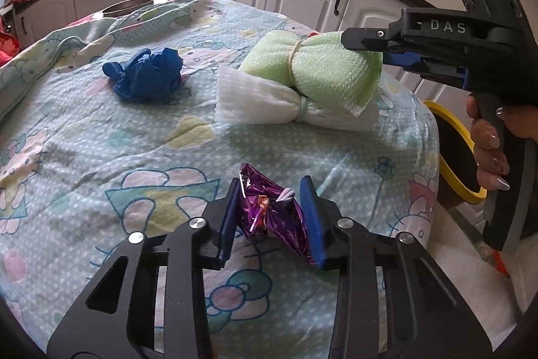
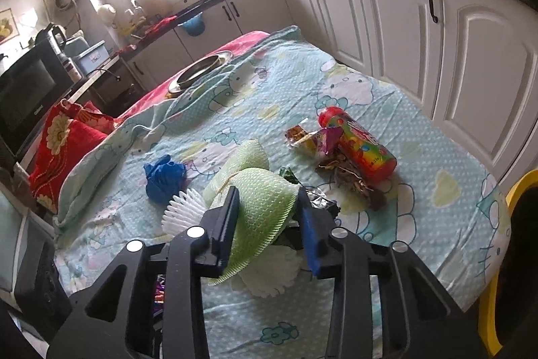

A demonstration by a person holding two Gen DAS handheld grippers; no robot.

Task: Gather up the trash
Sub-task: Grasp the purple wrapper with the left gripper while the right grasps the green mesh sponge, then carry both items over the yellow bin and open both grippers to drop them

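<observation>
Partly hidden: silver wrapper (image 2: 319,195) behind green foam net (image 2: 265,211).

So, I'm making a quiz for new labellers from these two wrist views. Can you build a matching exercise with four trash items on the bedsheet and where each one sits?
Items:
1. purple foil wrapper
2. green foam net
3. blue glove
4. red tube

Places:
A. lying alone on the sheet, crumpled
B. between the left gripper's jaws
C. lying beside a pile of wrappers
D. between the right gripper's jaws

Pairs: 1-B, 2-D, 3-A, 4-C
</observation>
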